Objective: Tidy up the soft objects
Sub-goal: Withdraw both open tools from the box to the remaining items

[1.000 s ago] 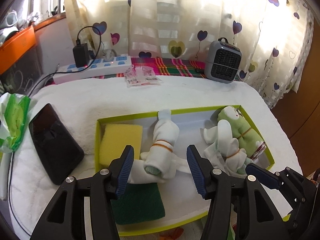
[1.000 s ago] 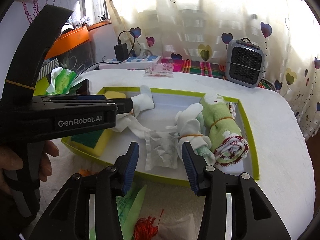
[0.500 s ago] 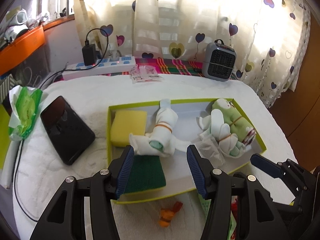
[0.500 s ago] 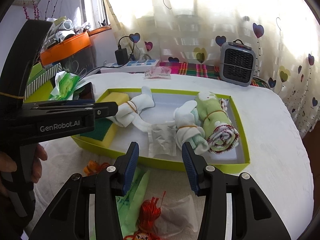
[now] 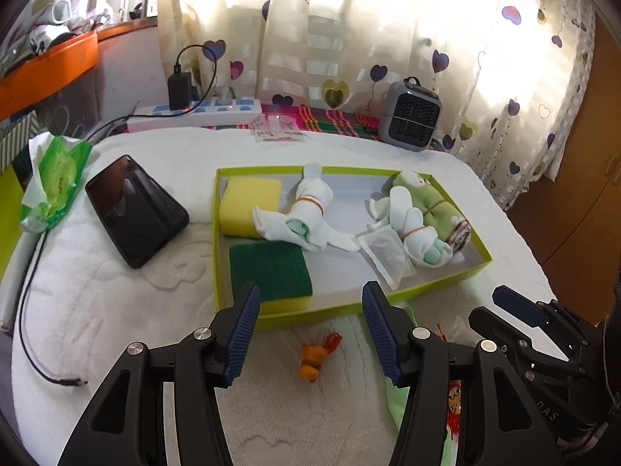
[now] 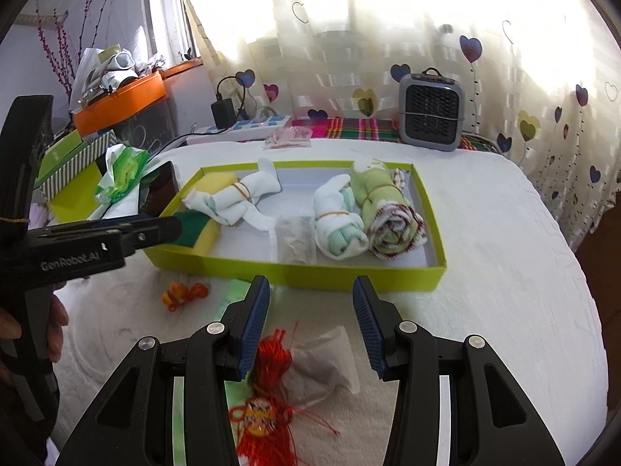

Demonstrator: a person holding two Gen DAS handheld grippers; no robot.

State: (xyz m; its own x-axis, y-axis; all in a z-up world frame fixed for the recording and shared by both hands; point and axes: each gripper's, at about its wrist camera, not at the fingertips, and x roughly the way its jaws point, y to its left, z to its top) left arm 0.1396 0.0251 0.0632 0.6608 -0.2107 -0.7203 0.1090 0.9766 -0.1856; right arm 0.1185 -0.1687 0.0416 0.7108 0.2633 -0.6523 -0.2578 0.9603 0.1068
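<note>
your soft things sit in the lime-green tray [image 5: 446, 280] on the white padded table [image 5: 116, 310]: at its left end a yellow sponge [image 5: 248, 206] far and a green scouring sponge [image 5: 269, 268] near, then a white sock bundle [image 5: 310, 213] tied with an orange band in the middle, touching the yellow sponge. at the right end a second white sock roll [image 6: 337, 225] lies against a green rolled towel [image 6: 384, 209], with a clear small packet [image 5: 386, 252] flat on the tray floor just beside the roll. outside the tray, near edge, an orange knot charm [image 5: 314, 357] lies on the cloth, and nearer you a red tassel ornament [image 6: 268, 388] on a clear bag [image 6: 326, 361]. your left gripper [image 5: 308, 334] hangs above the orange charm with jaws wide, nothing between them. your right gripper [image 6: 310, 326] hangs over the red tassel, jaws apart, gripping nothing. left of the tray: black phone [image 5: 136, 209], green wipes pack [image 5: 54, 178]. far side: power strip [image 5: 194, 114], grey mini heater [image 5: 411, 116], heart-print curtain [image 5: 349, 31].
</note>
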